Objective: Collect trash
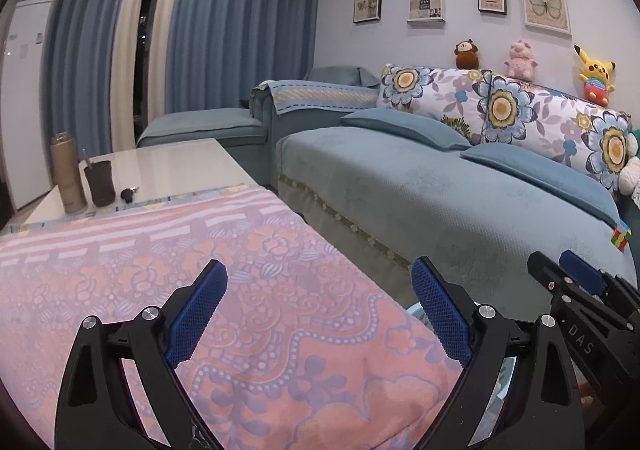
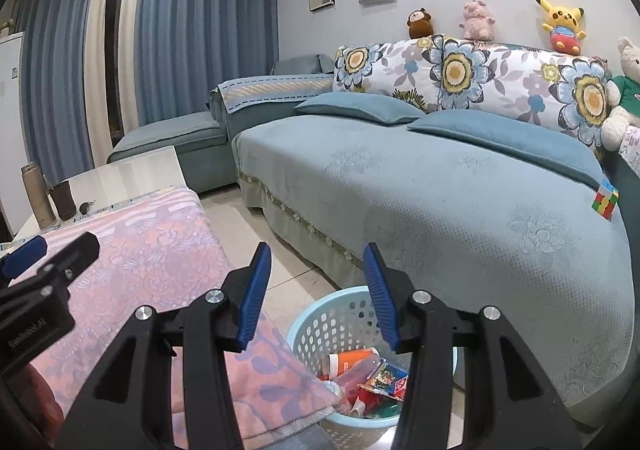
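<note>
The left gripper (image 1: 319,304) hangs over the pink flowered cloth (image 1: 224,290) that covers the near part of the tabletop (image 1: 160,163), and its blue fingers (image 1: 196,314) are wide apart with nothing between them. The right gripper (image 2: 316,294) is out past the near right corner of the cloth, above the floor (image 2: 236,217). Its fingers (image 2: 253,296) are apart too and hold nothing. Below the right fingers, a bit toward the camera, a light blue basket (image 2: 340,314) with little holes stands on the floor, just beside the cloth's hanging edge and near the front of the blue sofa (image 2: 440,189). The trash lies inside the basket: a red and white paper cup (image 2: 352,360) on its side and colorful wrappers (image 2: 386,380) next to it. None of it touches the fingers. In the left view only a small piece of the basket's rim shows, behind the right-hand finger. At the far left edge of the tabletop stand a tall tan bottle (image 1: 67,173) and a dark brown cup (image 1: 99,182), with a small dark thing (image 1: 128,193) just beside the cup. A colored puzzle cube (image 2: 605,202) rests on the sofa seat, well apart from the basket.
</note>
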A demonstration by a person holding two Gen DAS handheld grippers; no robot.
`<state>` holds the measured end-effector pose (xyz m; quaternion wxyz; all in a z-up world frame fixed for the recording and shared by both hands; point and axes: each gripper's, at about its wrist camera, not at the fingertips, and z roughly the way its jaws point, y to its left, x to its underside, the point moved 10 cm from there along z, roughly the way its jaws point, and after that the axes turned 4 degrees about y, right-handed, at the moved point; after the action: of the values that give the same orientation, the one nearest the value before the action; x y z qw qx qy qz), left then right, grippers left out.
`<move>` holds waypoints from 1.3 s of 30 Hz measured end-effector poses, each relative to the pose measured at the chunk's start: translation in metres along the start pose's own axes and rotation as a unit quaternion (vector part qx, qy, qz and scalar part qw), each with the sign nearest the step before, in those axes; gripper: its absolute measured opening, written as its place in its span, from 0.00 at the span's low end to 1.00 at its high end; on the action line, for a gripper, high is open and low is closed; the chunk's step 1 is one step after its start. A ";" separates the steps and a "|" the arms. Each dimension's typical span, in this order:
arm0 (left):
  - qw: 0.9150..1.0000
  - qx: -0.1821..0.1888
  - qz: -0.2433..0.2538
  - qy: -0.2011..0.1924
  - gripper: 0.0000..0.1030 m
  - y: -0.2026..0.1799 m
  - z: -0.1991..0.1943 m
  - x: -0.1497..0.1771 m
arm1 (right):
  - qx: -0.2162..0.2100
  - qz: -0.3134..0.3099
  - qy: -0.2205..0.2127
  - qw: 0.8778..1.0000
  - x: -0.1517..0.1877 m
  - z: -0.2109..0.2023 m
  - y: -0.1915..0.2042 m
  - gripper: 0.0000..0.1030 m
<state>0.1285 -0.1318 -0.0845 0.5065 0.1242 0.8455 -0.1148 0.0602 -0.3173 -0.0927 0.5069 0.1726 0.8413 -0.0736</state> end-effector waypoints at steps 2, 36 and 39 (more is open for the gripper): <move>1.000 0.005 0.001 0.002 0.88 -0.003 0.001 0.001 | 0.002 -0.003 -0.004 1.000 0.000 -0.001 0.002 0.43; 1.000 -0.001 -0.003 -0.019 0.88 0.002 -0.002 0.002 | 0.008 -0.028 -0.037 0.999 -0.009 -0.021 0.017 0.43; 1.000 -0.002 -0.003 -0.021 0.88 0.002 -0.003 0.002 | 0.007 -0.027 -0.036 0.999 -0.008 -0.020 0.018 0.43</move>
<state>0.1263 -0.1285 -0.0851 0.5242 0.1183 0.8352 -0.1167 0.0537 -0.2963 -0.0750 0.5333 0.1508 0.8264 -0.0991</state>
